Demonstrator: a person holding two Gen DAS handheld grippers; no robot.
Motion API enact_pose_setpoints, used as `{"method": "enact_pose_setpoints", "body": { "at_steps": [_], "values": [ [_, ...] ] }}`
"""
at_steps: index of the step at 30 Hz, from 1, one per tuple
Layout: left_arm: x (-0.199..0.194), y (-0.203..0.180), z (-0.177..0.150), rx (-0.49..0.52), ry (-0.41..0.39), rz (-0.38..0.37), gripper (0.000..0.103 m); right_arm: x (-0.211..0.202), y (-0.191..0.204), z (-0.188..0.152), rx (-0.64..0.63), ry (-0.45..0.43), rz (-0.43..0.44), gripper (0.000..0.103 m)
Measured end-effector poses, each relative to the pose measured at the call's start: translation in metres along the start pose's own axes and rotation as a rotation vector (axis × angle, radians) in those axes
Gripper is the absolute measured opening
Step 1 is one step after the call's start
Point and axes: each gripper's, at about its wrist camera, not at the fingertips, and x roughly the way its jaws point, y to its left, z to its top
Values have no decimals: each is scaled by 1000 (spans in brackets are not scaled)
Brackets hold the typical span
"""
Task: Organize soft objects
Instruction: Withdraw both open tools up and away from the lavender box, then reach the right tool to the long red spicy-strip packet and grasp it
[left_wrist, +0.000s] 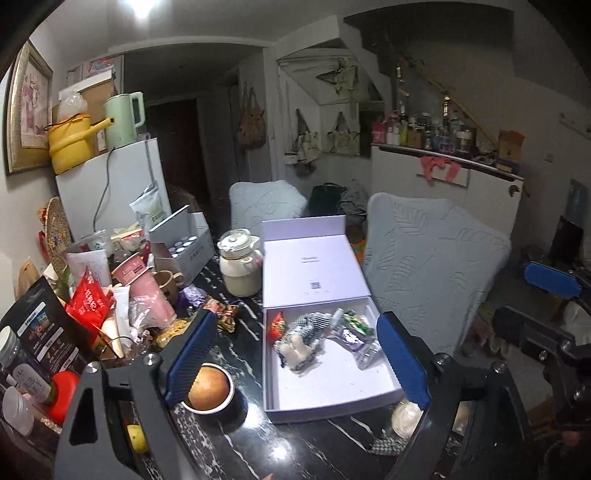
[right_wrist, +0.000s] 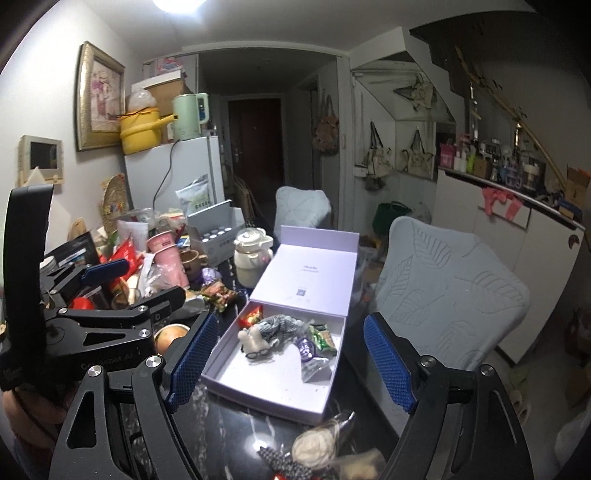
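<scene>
Next, we lower the empty, wide-open left gripper (left_wrist: 295, 354) and right gripper (right_wrist: 291, 363) squarely over the plush toy (right_wrist: 312, 448) outside the white box (right_wrist: 258, 400)

Matt white cardboard box (left_wrist: 332, 266); knitted grey-and-white cloth plush toy (left_wrist: 306, 338); glossy black marbled tabletop (left_wrist: 251, 343); quilted pale fabric chair cover (left_wrist: 436, 273); textured blue rubber gripper pads (left_wrist: 400, 360).

I'm in a lived-in home, dining/kitchen area: fridge (right_wrist: 177, 173) w/ yellow pot (right_wrist: 142, 129) & kettle (right_wrist: 190, 114) on top, framed picture (right_wrist: 99, 99), covered chairs (right_wrist: 450, 280), cluttered surface (left_wrist: 251, 339), tote bags (right_wrist: 417, 155) on wall.
</scene>
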Motion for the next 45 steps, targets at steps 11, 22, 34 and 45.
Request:
{"method": "enact_pose_setpoints", "body": {
  "at_steps": [11, 22, 34, 45],
  "values": [
    [-27, -11, -39, 24, 16, -56, 89, -38, 16, -35, -54, -34, -25, 89],
    [-34, -28, -94, 68, 68, -65, 89, -55, 21, -97, -7, -4, -47, 90],
    [-22, -37, -162, 52, 228, -166, 89, -56, 11, -171, 78, 112, -55, 90],
    [-2, -40, -211, 35, 355, -195, 89, -33, 0, -222, 133, 249, -110, 90]
  ]
}}
